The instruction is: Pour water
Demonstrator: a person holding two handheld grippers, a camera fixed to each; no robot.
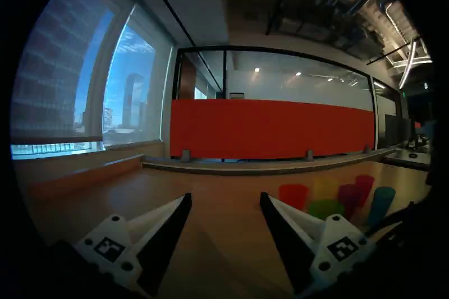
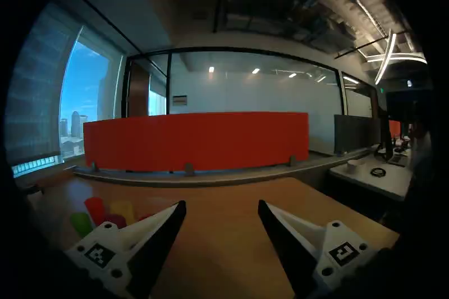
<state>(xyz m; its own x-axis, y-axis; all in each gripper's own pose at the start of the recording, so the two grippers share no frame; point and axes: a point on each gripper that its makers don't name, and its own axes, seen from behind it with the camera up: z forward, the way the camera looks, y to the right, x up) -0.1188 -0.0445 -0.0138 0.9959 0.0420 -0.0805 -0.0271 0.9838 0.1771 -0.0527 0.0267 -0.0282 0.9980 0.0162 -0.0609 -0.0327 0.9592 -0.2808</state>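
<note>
Hovering over desk (image 1: 224, 243), left tongs (image 1: 225, 194) spread, right tongs (image 2: 221, 202) spread, cups (image 1: 349, 195) nearby

Both views low, facing red divider (image 1: 269, 129)

Left gripper (image 1: 225, 195) and right gripper (image 2: 221, 203) have white, black-faced fingers (image 1: 165, 231), square markers (image 1: 109, 247).

Red partition (image 1: 269, 128) behind wooden desk (image 1: 224, 198); window (image 1: 126, 97) alongside.
</note>
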